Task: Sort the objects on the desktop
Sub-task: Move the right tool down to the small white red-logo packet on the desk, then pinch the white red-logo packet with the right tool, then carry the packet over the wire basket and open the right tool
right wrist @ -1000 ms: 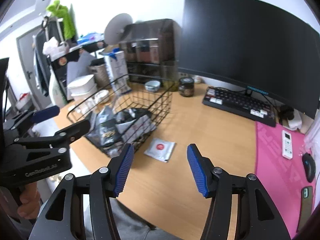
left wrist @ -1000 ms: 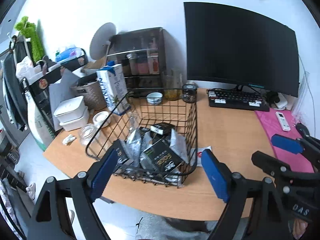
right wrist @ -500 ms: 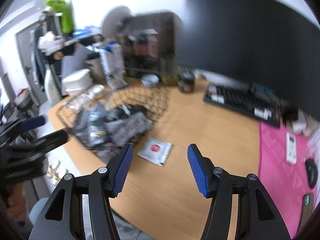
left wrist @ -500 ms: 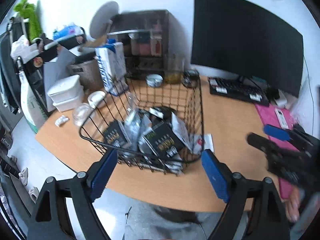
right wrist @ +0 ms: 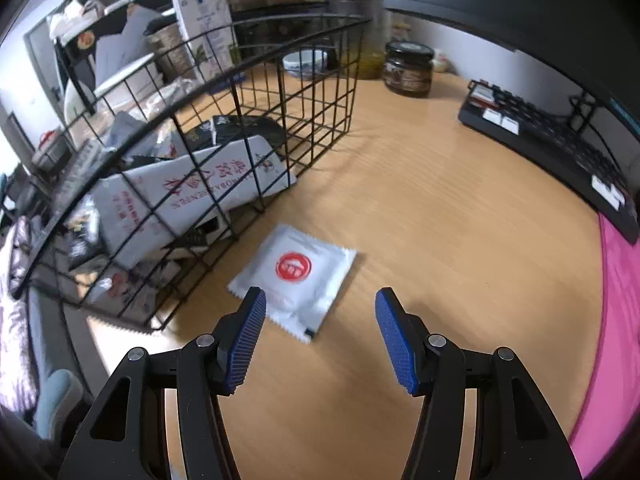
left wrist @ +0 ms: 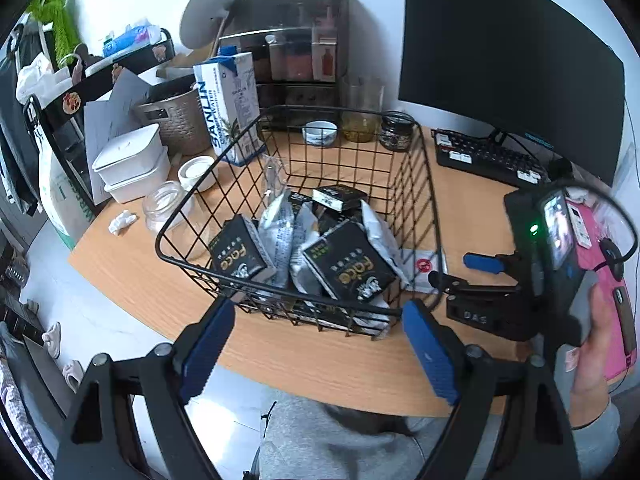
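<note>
While the wooden tabletop [right wrist: 440,208] carries everything, the largest thing on it is the dark monitor [left wrist: 508,60] at the back, with a keyboard [left wrist: 488,156] under it. Next is the wire basket [left wrist: 416,184], filled with black boxes [left wrist: 348,264] and silver packets [left wrist: 276,232]. Behind the basket stand a blue-and-white carton [left wrist: 232,108], a small bowl [left wrist: 319,132] and a dark jar [right wrist: 409,69]. A white sachet [right wrist: 294,276] with a red round mark lies flat on the tabletop, just beside the basket's right wall and outside it. The right hand-held gripper [right wrist: 320,338] points down at the sachet with jaws apart and empty, its left pad over the sachet's near edge. The left hand-held gripper [left wrist: 316,356] hangs wide and empty before the basket's near wall.
</note>
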The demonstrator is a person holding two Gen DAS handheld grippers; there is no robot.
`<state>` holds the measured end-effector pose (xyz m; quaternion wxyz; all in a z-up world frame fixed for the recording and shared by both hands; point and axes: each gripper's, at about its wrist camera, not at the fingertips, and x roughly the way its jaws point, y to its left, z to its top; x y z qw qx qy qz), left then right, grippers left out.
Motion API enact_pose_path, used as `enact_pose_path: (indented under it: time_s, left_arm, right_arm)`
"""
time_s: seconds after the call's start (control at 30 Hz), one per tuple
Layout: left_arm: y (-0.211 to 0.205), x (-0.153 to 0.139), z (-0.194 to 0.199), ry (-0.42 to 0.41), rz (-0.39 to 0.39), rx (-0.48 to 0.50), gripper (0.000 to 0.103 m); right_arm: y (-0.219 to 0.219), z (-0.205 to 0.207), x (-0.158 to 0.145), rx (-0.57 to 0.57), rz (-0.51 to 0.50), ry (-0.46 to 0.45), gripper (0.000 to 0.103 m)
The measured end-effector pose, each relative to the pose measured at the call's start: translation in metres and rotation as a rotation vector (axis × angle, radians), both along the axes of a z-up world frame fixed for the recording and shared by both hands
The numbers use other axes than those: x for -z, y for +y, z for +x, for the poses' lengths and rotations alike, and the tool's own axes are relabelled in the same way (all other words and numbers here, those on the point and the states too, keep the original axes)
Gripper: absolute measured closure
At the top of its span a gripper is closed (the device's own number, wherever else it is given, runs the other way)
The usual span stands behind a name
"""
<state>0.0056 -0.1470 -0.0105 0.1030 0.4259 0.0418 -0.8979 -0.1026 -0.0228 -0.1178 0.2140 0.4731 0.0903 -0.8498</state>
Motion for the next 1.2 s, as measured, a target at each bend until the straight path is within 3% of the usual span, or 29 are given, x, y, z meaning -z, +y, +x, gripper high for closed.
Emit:
enact_pose_path:
  time_s: [0.37, 0.53, 0.7, 0.93, 1.2]
  left_arm:
    - [-0.013, 0.006, -0.006, -0.018, 0.027, -0.005, 0.016]
    - [-0.01, 0.005, -0.004, -0.019, 0.03, 0.004, 0.016]
    - [-0.002, 0.0, 0.001, -0.009, 0.024, 0.02, 0.016]
    - [0.017, -0.007, 0.004, 0.008, 0.013, 0.066, 0.016]
    - [0.044, -0.003, -0.008, -0.006, 0.004, 0.126, 0.016]
  right_arm:
    - [-0.025, -0.01, 0.01, -0.023, 0.025, 0.018, 0.046]
    - [-0.018, -0.003, 0.008, -0.007, 0.022, 0.01, 0.081]
    - [-0.004, 0.009, 0.002, 0.019, 0.026, -0.008, 0.095]
    - [0.032, 0.046, -0.009, 0.075, 0.007, -0.025, 0.098]
    - [0.065, 0.084, -0.048, 0.132, -0.012, 0.062, 0.098]
